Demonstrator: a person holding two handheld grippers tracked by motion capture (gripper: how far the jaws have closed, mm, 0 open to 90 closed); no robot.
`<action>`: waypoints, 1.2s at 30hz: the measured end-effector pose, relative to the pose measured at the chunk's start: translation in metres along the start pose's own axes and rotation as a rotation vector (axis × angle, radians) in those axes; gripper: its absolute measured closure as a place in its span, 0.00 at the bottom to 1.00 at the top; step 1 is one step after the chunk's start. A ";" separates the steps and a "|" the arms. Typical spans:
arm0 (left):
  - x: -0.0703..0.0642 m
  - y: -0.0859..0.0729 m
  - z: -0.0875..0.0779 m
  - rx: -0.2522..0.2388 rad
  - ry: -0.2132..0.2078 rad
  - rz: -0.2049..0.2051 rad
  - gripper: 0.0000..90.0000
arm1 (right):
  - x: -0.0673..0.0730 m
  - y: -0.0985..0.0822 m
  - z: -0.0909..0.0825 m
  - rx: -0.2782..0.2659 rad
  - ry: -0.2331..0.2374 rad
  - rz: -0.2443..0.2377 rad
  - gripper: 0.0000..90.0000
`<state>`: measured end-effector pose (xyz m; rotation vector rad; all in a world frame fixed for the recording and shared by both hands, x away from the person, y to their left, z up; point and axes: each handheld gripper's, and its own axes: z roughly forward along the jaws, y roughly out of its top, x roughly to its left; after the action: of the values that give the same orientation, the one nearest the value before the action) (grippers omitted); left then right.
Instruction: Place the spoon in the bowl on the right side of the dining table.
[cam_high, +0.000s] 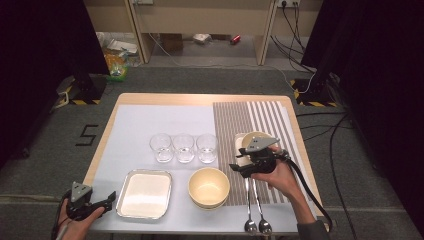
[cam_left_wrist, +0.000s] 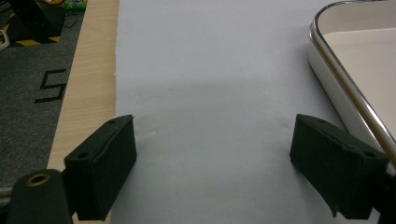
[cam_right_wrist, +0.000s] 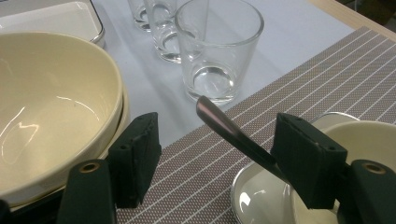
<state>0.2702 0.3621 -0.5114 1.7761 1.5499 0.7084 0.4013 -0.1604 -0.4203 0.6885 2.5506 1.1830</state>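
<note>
My right gripper (cam_high: 238, 168) hovers over the striped placemat (cam_high: 235, 120), jaws pointing left and open (cam_right_wrist: 217, 140). A dark metal utensil handle (cam_right_wrist: 224, 127) slants up between the jaws, close along the right one, and is not squeezed. Its lower end goes down into a small white dish (cam_right_wrist: 252, 196) that also carries a small cream bowl (cam_right_wrist: 369, 135). A large cream bowl (cam_high: 208, 186) sits just left of the gripper. My left gripper (cam_high: 109, 199) rests at the table's near left corner, open (cam_left_wrist: 215, 135) over the bare white mat with nothing between its jaws.
Three clear glasses (cam_high: 183, 147) stand in a row behind the large bowl. A white rectangular tray (cam_high: 144, 194) with a metal rim lies just right of the left gripper. Two spoons (cam_high: 255, 222) lie side by side on the placemat's near edge.
</note>
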 end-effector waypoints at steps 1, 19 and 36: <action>0.000 0.000 0.000 -0.002 0.001 0.000 0.15 | 0.000 0.000 -0.001 -0.003 0.002 -0.002 0.36; 0.000 0.000 0.000 0.000 0.001 0.000 0.15 | 0.007 0.000 -0.005 0.000 0.015 -0.035 0.36; 0.000 0.000 0.000 -0.001 0.001 0.000 0.15 | 0.007 -0.016 -0.025 0.024 0.016 -0.049 0.37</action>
<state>0.2703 0.3620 -0.5115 1.7750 1.5497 0.7096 0.3802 -0.1814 -0.4167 0.6201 2.5832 1.1487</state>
